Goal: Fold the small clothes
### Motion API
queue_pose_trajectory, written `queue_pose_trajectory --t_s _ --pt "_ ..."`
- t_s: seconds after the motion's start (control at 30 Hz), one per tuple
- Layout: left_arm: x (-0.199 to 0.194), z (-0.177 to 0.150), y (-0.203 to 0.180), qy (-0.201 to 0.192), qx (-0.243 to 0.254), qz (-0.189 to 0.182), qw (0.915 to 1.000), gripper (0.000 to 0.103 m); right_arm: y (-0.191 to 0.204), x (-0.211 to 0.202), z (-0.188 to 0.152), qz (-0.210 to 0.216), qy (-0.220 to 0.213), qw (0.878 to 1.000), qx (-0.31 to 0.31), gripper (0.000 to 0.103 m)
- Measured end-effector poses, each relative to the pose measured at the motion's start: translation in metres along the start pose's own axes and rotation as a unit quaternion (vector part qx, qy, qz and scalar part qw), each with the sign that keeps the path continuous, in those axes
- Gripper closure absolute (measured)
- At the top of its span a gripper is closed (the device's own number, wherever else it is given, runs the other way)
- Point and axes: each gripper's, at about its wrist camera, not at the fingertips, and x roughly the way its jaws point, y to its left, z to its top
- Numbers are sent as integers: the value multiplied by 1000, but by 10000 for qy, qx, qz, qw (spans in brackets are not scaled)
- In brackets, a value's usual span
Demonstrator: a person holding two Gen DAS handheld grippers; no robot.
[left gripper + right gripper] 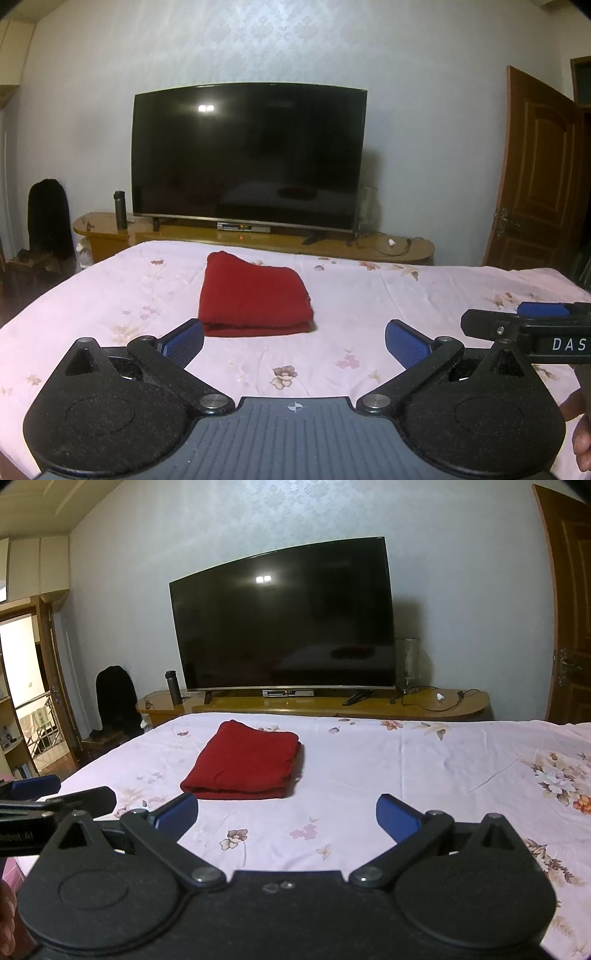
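A red garment (253, 295) lies folded into a flat rectangle on the pink floral bedsheet (369, 295), just beyond my left gripper (294, 341). That gripper is open and empty, its blue pads wide apart, hovering over the sheet. In the right wrist view the same red garment (242, 766) lies ahead and to the left of my right gripper (287, 814), which is also open and empty. The right gripper's side shows at the right edge of the left wrist view (532, 326).
A large dark TV (247, 155) stands on a low wooden cabinet (332, 243) past the bed's far edge, with a dark flask (119, 208) beside it. A wooden door (535, 177) is at right. A chair with black clothing (48, 218) is at left.
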Motion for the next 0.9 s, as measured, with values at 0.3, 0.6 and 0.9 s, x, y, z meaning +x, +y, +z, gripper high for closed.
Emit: queue_pose_trajectory --t_s 0.3,0.6,0.9 --pt "1 2 1 -8 -4 11 10000 0 0 1 1 31 22 10000 -29 1" --pt "-1 -1 0 -38 -41 24 10000 0 1 3 2 33 17 10000 -55 1" --pt "0 -2 -3 -102 42 -31 9999 0 1 4 2 72 -4 9999 -77 1"
